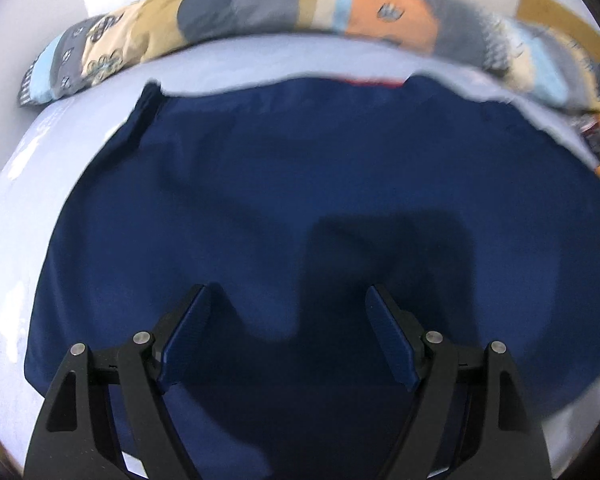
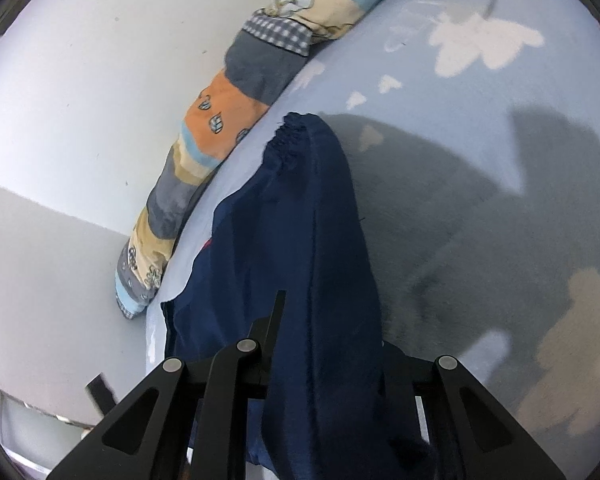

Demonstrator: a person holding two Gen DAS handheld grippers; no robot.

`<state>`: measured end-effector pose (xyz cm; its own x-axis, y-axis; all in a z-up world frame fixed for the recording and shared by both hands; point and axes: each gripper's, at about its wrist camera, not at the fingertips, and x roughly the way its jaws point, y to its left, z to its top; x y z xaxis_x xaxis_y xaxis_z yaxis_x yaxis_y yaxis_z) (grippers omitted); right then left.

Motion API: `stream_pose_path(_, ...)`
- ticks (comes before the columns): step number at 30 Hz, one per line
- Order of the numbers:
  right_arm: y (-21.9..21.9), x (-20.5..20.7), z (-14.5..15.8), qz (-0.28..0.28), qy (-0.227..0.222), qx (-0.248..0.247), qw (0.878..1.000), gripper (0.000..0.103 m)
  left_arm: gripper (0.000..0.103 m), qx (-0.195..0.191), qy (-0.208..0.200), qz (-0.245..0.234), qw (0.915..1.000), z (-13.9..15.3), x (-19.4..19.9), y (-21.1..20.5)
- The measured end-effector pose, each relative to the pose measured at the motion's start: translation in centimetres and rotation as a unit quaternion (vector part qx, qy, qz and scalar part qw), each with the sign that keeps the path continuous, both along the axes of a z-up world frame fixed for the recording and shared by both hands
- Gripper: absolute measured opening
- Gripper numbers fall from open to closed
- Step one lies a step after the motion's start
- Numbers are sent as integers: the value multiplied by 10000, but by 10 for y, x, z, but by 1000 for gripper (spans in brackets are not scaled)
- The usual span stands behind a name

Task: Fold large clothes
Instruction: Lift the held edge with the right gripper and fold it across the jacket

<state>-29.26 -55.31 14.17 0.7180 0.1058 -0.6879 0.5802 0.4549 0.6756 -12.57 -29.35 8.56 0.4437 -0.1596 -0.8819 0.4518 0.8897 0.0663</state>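
Navy garment [image 1: 300, 184] spread on the pale blue bed [image 2: 480, 128] beside the patchwork bolster [image 1: 260, 12] — right tongs [image 2: 328, 360] clamp a sleeve for folding, left tongs [image 1: 288, 336] gape empty above it.

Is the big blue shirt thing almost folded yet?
Not yet. Done: the navy garment lies spread on the pale blue bed sheet. In hand: the right gripper is pinching a sleeve with an elastic cuff, while the left gripper hangs open above the cloth. Left: all the actual folds.
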Motion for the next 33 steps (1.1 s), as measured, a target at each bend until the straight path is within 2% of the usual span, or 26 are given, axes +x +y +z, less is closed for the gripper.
stream_pose_path(2,2,2,3,39,-22,0,10000,20,81,253,-195,-93,9994,-2,-4,-8)
stream_pose_path(4,4,4,6,83,-34,-28,10000,20,80,321,-325,-147,9988,3,-8,-10)
stream_pose_path(9,3,6,10,112,-65,35,9999,20,80,-263,-794,171,9963,39,-7,13)
stream_pose_path(13,5,6,13,112,-72,4,9999,20,80,-559,-651,347,9957,45,1,32)
stream_pose_path(19,14,9,27,164,-101,-232,9995,20,80,-517,-704,432,9952,50,7,54)
stream_pose_path(25,22,12,37,168,-101,-409,9990,20,80,-683,-295,856,9936,42,31,102)
stream_pose_path(33,28,19,46,178,-150,-539,9983,20,80,-659,-307,1100,9913,42,40,152)
